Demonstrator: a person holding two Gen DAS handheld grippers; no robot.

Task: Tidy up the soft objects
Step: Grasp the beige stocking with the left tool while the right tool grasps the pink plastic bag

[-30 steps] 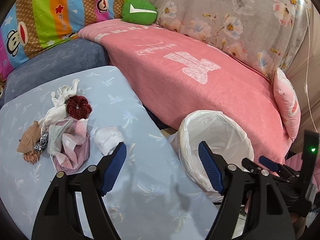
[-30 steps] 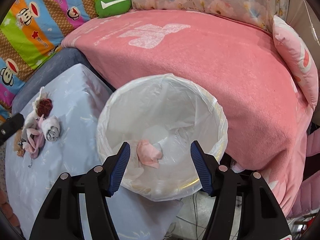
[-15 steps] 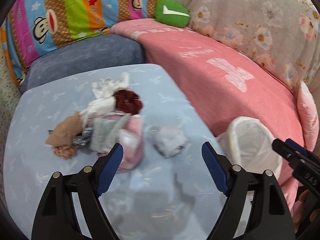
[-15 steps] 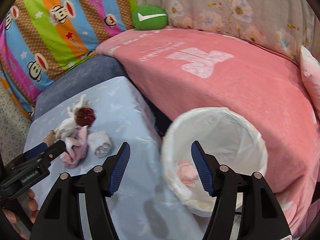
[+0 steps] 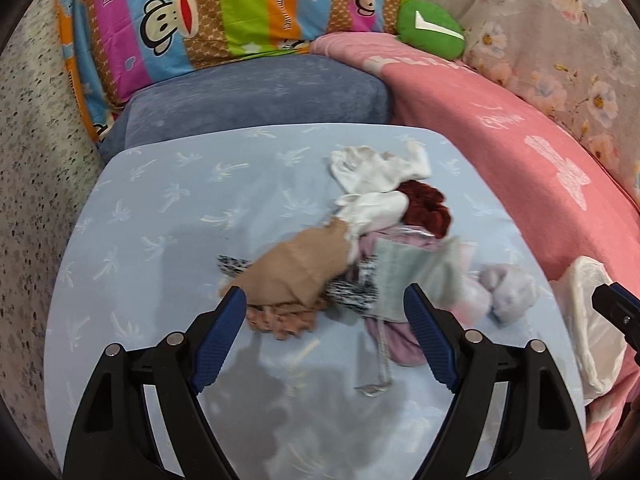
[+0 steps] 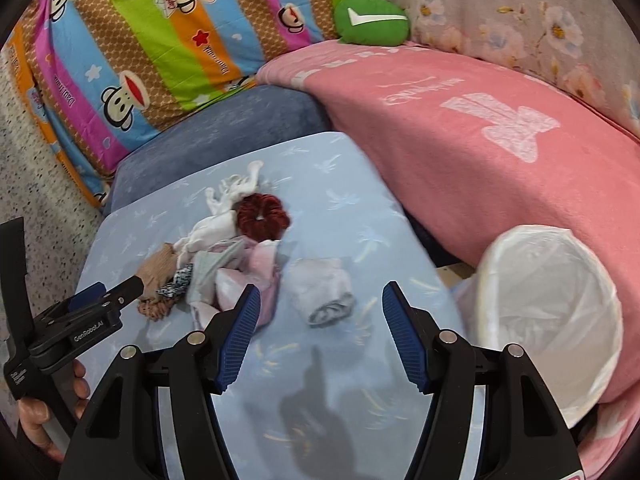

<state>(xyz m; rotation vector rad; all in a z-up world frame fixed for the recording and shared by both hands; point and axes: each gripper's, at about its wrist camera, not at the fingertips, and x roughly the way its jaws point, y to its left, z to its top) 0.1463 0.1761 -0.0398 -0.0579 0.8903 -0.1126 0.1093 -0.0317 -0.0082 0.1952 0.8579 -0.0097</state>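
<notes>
Tabletop [image 6: 352, 184] work is barely started: most soft things sit heaped there beside the white-lined bin [image 6: 560, 292]. Left tool [image 5: 324, 320], spread and empty, hovers by the sock pile [image 5: 360, 248]; right tool [image 6: 320, 320], also spread and empty, frames the rolled grey sock [image 6: 320, 292]. Nearly everything awaits moving.

Table [image 5: 168, 208] under pale blue leaf-print cloth. Behind table: blue-grey cushion [image 5: 256, 92], striped monkey-print pillow [image 5: 224, 12]. Right of table: pink blanket [image 6: 480, 128] on sofa, floral cover [image 5: 560, 40] behind, green cushion [image 6: 370, 20].
</notes>
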